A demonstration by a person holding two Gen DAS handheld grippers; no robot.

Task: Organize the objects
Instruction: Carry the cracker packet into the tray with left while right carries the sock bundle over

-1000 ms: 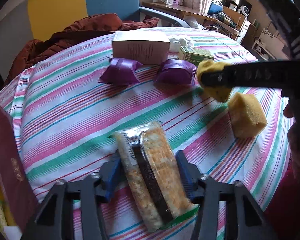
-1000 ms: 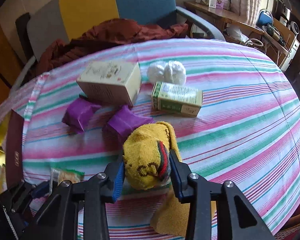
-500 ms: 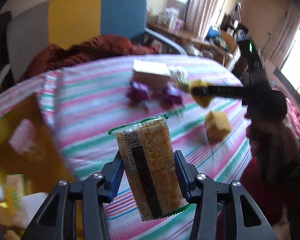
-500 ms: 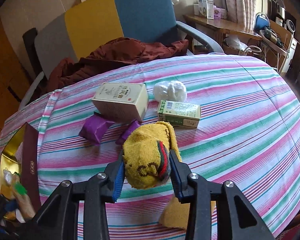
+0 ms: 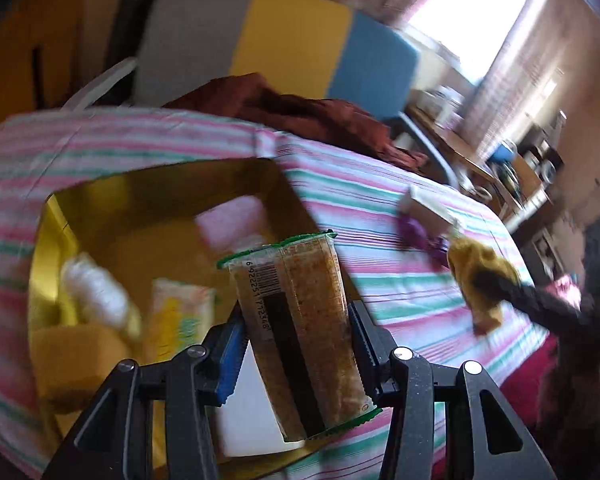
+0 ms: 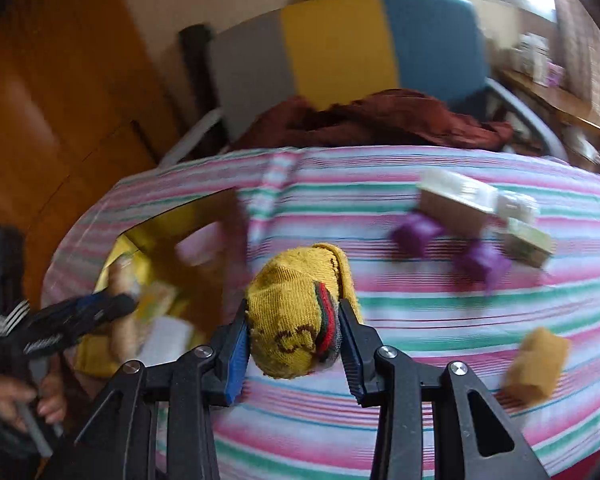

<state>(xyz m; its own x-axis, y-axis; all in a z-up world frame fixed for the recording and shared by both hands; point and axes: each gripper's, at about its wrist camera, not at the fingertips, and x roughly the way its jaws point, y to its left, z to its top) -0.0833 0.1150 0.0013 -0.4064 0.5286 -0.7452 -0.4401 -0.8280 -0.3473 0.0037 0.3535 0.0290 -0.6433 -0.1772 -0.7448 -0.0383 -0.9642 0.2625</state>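
Moved since a second ago: we have lifted the snack packet (image 5: 296,336) off the striped tablecloth (image 5: 380,216) and swung it over the open box (image 5: 52,248); the sock (image 6: 296,312) has come leftward with us too.
Snack packet: clamped between the fingers of our left gripper (image 5: 296,344), held roughly upright and tilted a little, hanging above the box's near side — not yet inside.
Sock: a yellow rolled sock, squeezed between the fingers of our right gripper (image 6: 294,336), raised off the cloth and to the right of the box.
Box: gold-lined, already holding a white bundle (image 5: 96,292), a pale packet (image 5: 184,316) and a yellow block (image 5: 72,356).
Left on the cloth: a yellow sponge (image 6: 538,360), two purple packets (image 6: 414,232), a tan carton (image 6: 456,204) and a small green carton (image 6: 528,242), well apart from the box.
Step in hand: carrying the snack packet to the box; we judge the task about midway.
Next move calls for: lowering the packet into a free spot, then parting the left fingers — the sock likely follows.
Hard to make out: both views are smeared by motion, so the box's contents are only rough shapes, and its floor under the packet is hidden.
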